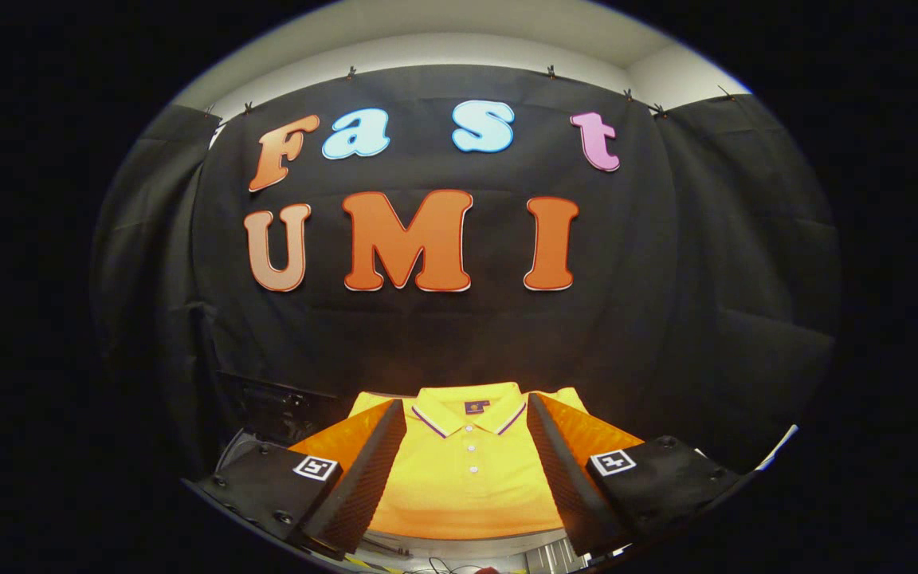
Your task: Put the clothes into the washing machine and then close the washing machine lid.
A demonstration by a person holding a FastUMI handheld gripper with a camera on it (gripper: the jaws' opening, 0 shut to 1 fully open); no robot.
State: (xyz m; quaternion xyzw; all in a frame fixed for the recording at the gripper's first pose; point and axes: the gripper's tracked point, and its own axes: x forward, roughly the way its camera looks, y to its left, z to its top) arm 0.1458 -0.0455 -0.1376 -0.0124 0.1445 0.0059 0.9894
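The tool (467,446) is being held wide open, with nothing gripped between its two fingers (363,470). A yellow polo shirt (467,478) is being seen lying flat, collar toward the booth's black wall, in the gap between the fingers and just ahead of them, untouched by either finger. A dark box-like object (284,406) is being glimpsed beyond the left finger, too dim to be identified.

A folded yellow polo shirt (465,478) lies flat on a pale surface (459,548), collar toward the booth's wall. The gripper (465,414) fingers stand spread apart above it, flanking the shirt's collar without touching.
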